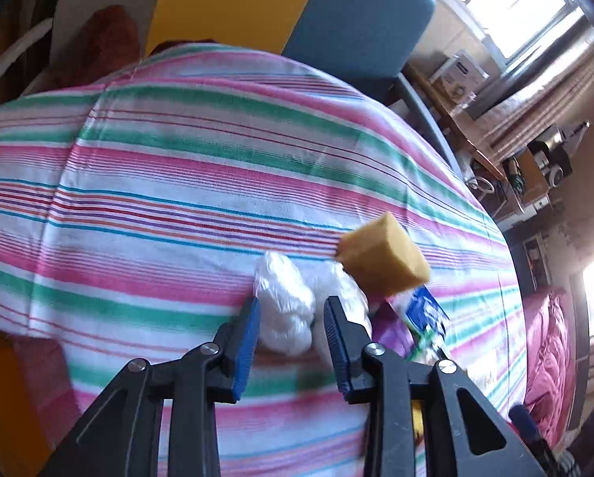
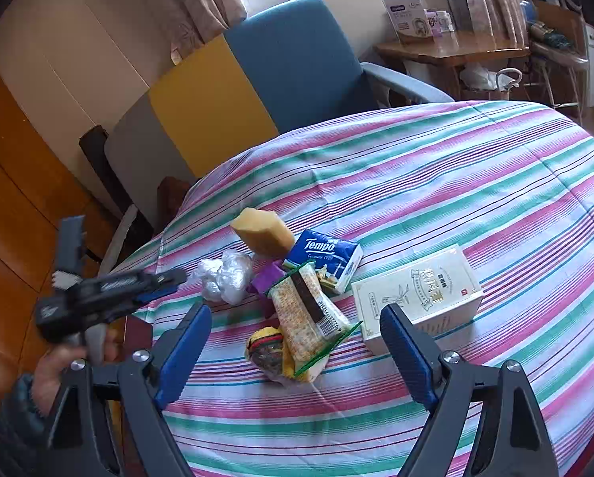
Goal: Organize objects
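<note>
On the striped tablecloth (image 2: 456, 183) lies a cluster: a yellow sponge (image 2: 263, 230), a blue Tempo tissue pack (image 2: 325, 258), a white box (image 2: 416, 298), a cracker packet (image 2: 305, 314), a purple piece (image 2: 267, 278), a burger-patterned item (image 2: 265, 348) and a crumpled white plastic bag (image 2: 223, 278). My left gripper (image 1: 293, 304) points down at the plastic bag (image 1: 285, 310), jaws narrowly apart, the bag at their tips with a small gap on the right. From the right wrist view, the left gripper (image 2: 173, 280) sits just left of the bag. My right gripper (image 2: 295, 310) stands wide open over the cracker packet, holding nothing.
A blue chair (image 2: 297, 59) and a yellow panel (image 2: 209, 107) stand behind the table. A wooden side table (image 2: 448, 49) with boxes is at the back right. The table's edge drops to wooden floor (image 2: 14, 198) on the left. A hand (image 2: 70, 361) holds the left gripper.
</note>
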{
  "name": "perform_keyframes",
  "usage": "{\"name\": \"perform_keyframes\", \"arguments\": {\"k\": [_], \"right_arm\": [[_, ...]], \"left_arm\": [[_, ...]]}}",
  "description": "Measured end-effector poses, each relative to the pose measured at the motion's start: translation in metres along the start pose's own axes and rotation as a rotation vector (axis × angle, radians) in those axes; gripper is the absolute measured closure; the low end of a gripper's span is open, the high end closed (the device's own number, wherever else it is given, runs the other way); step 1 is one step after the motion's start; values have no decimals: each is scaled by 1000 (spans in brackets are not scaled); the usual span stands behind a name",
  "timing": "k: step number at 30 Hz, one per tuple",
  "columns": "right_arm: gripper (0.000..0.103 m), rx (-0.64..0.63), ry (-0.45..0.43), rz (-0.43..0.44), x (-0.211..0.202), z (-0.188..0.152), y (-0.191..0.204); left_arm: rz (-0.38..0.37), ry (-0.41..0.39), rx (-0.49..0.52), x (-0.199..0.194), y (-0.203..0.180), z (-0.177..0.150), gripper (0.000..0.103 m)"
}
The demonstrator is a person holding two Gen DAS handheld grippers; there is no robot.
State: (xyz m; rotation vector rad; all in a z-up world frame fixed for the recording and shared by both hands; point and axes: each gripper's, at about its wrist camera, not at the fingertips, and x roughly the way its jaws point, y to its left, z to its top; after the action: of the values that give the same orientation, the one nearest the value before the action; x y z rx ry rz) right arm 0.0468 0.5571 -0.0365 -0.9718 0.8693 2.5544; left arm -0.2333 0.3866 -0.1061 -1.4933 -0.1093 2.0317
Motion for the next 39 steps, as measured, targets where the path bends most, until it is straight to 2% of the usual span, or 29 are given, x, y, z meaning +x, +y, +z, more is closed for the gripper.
{"name": "perform_keyframes", "arguments": {"k": [3, 6, 10, 13, 20, 25, 28, 31, 34, 36, 37, 39], "right_arm": [[16, -12, 5, 10, 1, 0, 2], [16, -26, 10, 13, 3, -1, 5], [18, -61, 8, -4, 3, -2, 9], [19, -62, 21, -10, 6, -3, 9], [20, -6, 33, -71, 10, -2, -6], [25, 33, 42, -110, 13, 0, -15], [33, 49, 25, -147, 12, 1, -21], [33, 156, -24, -192, 5, 5, -44], [31, 338, -4, -178, 5, 2, -77], [29, 398, 2, -190, 6, -1, -88], [27, 416, 4, -198, 6, -2, -92], [16, 444, 6, -203, 6, -3, -94]], "left_arm": [[20, 24, 9, 20, -1, 3, 69], [-6, 44, -2, 37, 0, 2, 67], [-6, 46, 16, 26, 0, -8, 69], [-15, 29, 18, 3, 6, -19, 69], [-15, -57, 137, -77, 3, -56, 69], [-41, -102, 214, -125, 4, -87, 69], [-58, -125, 244, -145, 5, -104, 69], [-66, -141, 258, -167, 14, -124, 69], [-66, -165, 273, -183, 21, -142, 69], [-78, -174, 272, -193, 27, -150, 69], [-81, -180, 273, -198, 30, -155, 69], [-77, -193, 274, -207, 35, -162, 69]]}}
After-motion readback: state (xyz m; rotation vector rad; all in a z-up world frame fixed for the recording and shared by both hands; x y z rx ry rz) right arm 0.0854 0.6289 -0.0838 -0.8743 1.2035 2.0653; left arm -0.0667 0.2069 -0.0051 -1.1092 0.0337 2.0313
